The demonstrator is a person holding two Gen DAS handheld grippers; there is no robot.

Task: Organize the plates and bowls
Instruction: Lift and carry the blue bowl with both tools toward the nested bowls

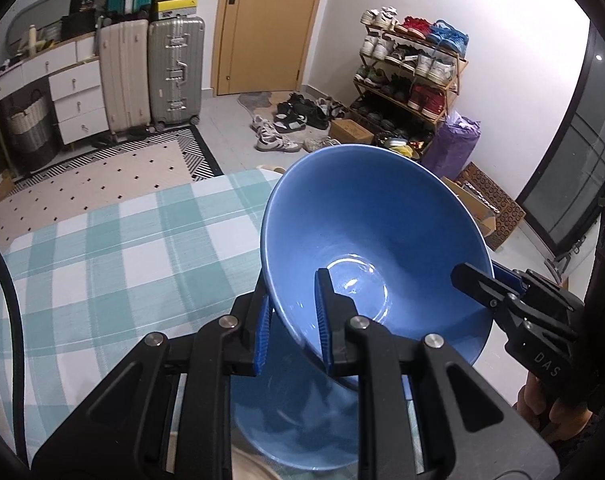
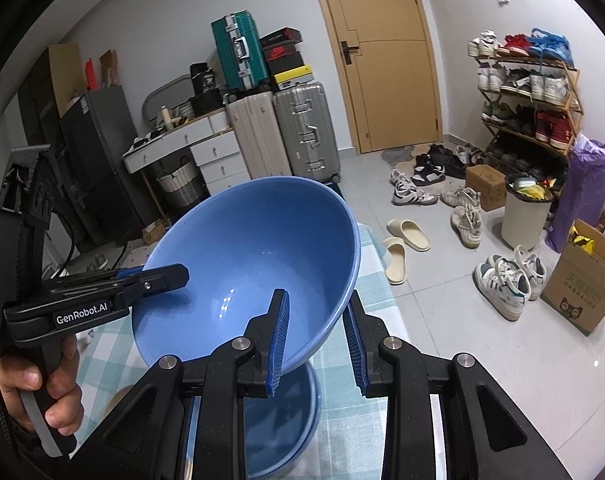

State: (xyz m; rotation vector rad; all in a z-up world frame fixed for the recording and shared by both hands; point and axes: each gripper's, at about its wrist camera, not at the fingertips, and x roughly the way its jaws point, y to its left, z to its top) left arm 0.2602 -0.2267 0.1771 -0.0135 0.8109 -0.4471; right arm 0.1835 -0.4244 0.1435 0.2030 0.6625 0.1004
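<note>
Both tools are on one blue bowl (image 1: 366, 240), which hangs tilted in the air above a second blue bowl (image 1: 298, 408) sitting on the table (image 1: 102, 248) with its teal-and-white checked cloth. The left tool (image 1: 292, 328) is clamped on the near rim of the raised bowl, one blue-padded finger (image 1: 324, 320) inside the bowl and the other outside against its wall. The right tool (image 2: 316, 336) straddles the opposite rim the same way, one finger inside and one outside; from its own camera there looks to be a slight gap at the outer pad, so I cannot tell how firmly it grips. In the right wrist view the left tool reaches in from the side, held by a bare hand (image 2: 42, 380). The raised bowl's opening faces the cameras, glossy and empty inside. Past the table edge lie scattered sneakers (image 2: 502, 284) on the tiled floor, a loaded shoe rack (image 1: 410, 68), two upright suitcases (image 1: 154, 72) and a closed wooden door (image 2: 386, 52)
</note>
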